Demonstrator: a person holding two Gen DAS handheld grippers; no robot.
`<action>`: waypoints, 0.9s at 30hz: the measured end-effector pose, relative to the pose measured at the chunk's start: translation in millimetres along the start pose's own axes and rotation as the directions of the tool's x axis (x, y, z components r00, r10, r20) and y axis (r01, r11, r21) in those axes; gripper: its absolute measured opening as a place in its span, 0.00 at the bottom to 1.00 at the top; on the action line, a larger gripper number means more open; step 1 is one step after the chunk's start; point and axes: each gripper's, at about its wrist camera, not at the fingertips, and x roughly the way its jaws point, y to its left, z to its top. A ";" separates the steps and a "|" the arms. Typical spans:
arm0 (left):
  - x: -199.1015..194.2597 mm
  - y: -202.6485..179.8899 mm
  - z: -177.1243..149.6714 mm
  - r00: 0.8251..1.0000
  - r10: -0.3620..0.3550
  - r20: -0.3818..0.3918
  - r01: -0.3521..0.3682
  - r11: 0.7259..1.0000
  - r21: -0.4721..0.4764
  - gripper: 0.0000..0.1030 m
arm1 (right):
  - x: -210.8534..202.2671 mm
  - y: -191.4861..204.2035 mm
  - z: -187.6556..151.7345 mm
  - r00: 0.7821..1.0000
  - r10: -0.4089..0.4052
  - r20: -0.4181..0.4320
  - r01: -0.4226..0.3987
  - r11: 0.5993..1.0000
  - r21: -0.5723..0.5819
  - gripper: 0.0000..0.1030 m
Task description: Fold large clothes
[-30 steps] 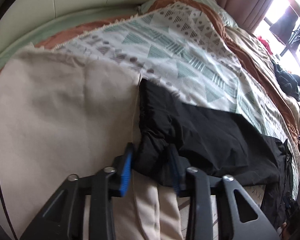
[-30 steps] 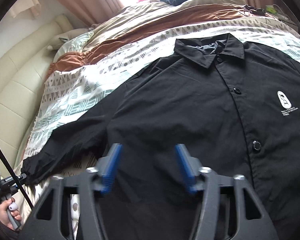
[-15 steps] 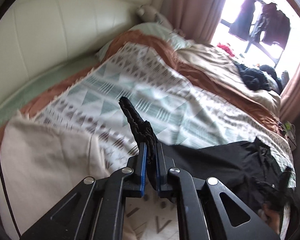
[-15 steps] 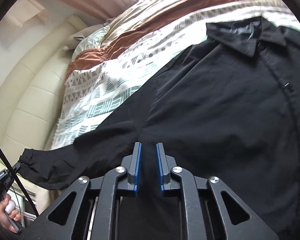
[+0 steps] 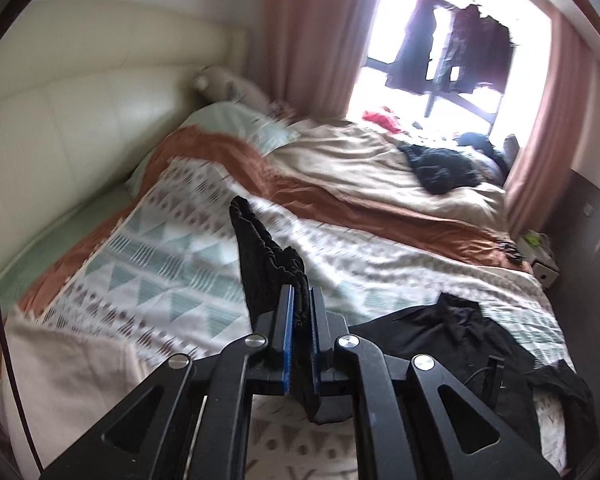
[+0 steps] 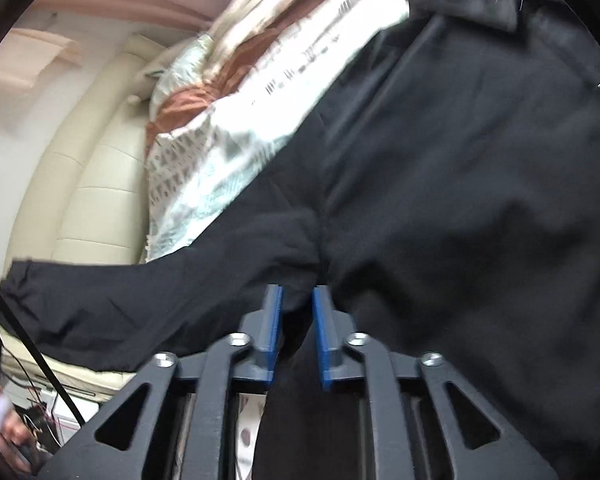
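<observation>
Black shirt [image 6: 460, 200] is lying across a patterned bedspread [image 5: 172, 280]; its sleeve cuff [image 5: 268, 256] is sticking up beyond the left gripper [image 5: 299, 320], pinched between pressed-together jaws. Right gripper [image 6: 296, 320] jaws are opening around bunched shirt fabric.

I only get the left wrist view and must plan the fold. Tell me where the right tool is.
Observer: The right tool is at the shirt's armpit, where sleeve meets body. Its jaws are opening, with black cloth between them.
Operator: Describe the sleeve from that side.
Observer: The sleeve runs leftward from the armpit in one span, and its end is past the blanket's edge.
Operator: Check below the sleeve's end.
Observer: A blurred hand shows there, in the lower left corner.
</observation>
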 end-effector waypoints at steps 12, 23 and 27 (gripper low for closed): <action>-25.5 -135.8 37.7 0.984 -0.173 0.042 0.164 0.973 0.162 0.09 | -125.1 -34.5 -41.2 0.980 -0.039 0.194 0.017 0.993 0.113 0.71; 4.0 -258.4 43.2 0.955 -0.296 -0.032 0.294 0.919 0.262 0.09 | -240.0 -77.2 -49.0 0.925 -0.133 0.355 0.068 0.979 0.192 0.71; 27.4 -292.2 41.1 0.937 -0.340 -0.078 0.349 0.905 0.245 0.09 | -252.1 -101.2 -38.5 0.919 -0.140 0.370 0.062 0.975 0.215 0.71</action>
